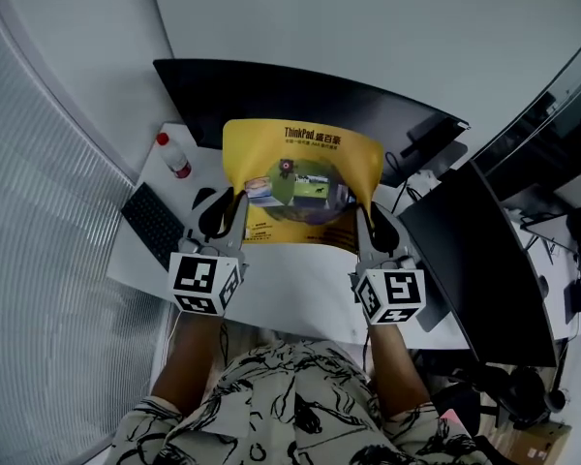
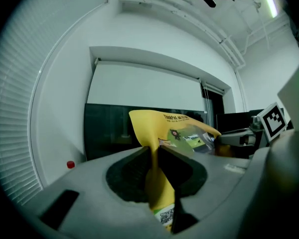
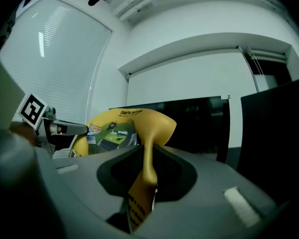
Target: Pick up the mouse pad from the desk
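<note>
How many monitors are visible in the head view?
2: a wide monitor behind the yellow mouse pad, and a second monitor to its right. More may be hidden past the right edge.

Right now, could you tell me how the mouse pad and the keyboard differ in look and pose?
Colour: the mouse pad is yellow with a printed picture; the keyboard is plain black.
Pose: the mouse pad hangs curved above the desk, its side edges pinched by the left gripper and the right gripper; the keyboard lies flat on the desk at the left.
Both are thin.
</note>
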`<state>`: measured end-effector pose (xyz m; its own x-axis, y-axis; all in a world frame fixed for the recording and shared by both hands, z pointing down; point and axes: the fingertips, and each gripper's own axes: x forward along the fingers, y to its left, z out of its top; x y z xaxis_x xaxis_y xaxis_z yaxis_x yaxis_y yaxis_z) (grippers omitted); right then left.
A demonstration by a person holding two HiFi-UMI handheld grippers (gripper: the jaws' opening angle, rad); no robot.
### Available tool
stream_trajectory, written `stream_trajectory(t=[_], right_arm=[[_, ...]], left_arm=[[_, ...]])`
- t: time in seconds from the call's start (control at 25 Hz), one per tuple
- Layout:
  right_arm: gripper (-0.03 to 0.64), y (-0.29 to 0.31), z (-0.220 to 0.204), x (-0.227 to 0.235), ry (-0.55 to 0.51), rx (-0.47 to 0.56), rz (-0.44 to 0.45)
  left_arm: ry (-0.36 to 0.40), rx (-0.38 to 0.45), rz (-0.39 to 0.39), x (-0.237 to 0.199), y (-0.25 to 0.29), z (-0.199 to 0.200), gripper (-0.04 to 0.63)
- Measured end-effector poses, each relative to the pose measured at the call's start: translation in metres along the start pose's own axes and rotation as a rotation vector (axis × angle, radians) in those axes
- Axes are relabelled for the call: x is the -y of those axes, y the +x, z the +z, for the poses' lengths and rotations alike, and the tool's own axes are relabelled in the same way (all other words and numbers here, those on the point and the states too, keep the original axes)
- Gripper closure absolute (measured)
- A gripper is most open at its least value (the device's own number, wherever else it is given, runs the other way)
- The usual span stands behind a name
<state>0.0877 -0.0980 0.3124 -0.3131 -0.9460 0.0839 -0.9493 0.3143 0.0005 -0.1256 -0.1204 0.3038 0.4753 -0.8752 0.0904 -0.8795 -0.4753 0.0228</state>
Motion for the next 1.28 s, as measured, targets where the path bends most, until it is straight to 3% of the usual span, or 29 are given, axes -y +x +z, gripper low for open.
stream_trajectory(t=[0.32, 0.56, 0.72, 0.92, 1.28], right_arm=[[0.543, -0.007, 0.009, -0.004, -0.043, 0.08, -0.003], [0.543, -0.017, 0.089, -0.009, -0.041, 0.167, -0.009], [0.543, -0.02, 0.086, -0.013, -0.066, 0.2, -0.006], [0.543, -0.029, 0.138, -0.012, -0.057, 0.244, -0.004], [0.545, -0.036, 0.141, -0.013, -0.07, 0.256, -0.002]], left_arm=[[-0.001, 0.112, -0.024, 0.0, -0.009, 0.004, 0.52], [0.022, 0.175, -0.048, 0.001, -0.02, 0.086, 0.522], [0.022, 0.212, -0.045, 0.0, -0.024, 0.077, 0.522], [0.056, 0.232, -0.043, 0.006, -0.034, 0.132, 0.522], [0.08, 0.24, -0.026, 0.01, -0.04, 0.133, 0.522]])
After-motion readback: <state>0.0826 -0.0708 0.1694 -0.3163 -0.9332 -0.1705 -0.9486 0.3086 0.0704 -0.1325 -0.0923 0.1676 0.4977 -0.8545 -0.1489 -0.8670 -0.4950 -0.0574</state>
